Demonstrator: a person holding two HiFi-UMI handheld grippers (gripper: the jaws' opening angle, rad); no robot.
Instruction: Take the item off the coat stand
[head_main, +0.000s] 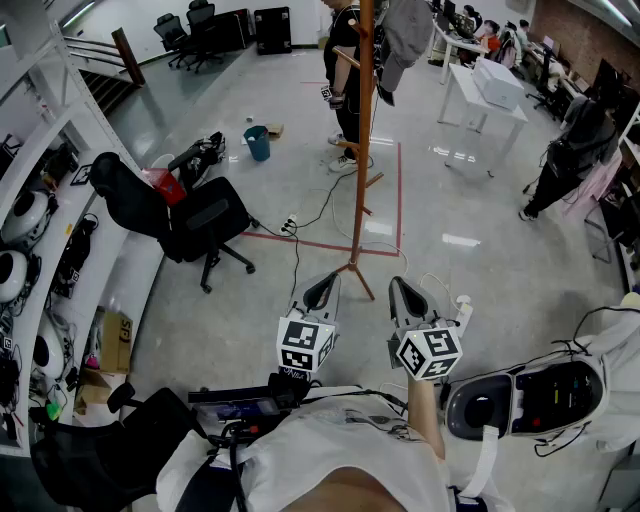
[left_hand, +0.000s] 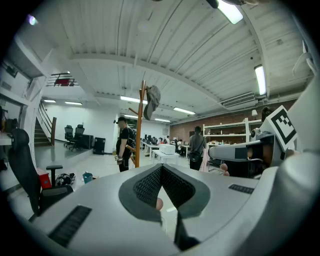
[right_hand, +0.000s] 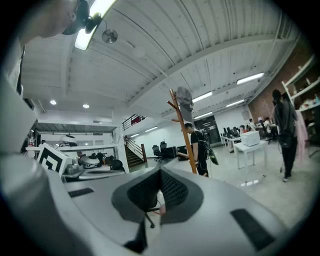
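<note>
Nothing is being taken yet: the grey garment (head_main: 405, 35) is hanging at the top of the coat stand (head_main: 365, 130), well apart from the left gripper (head_main: 322, 290) and right gripper (head_main: 408, 297), both closed and empty.
</note>
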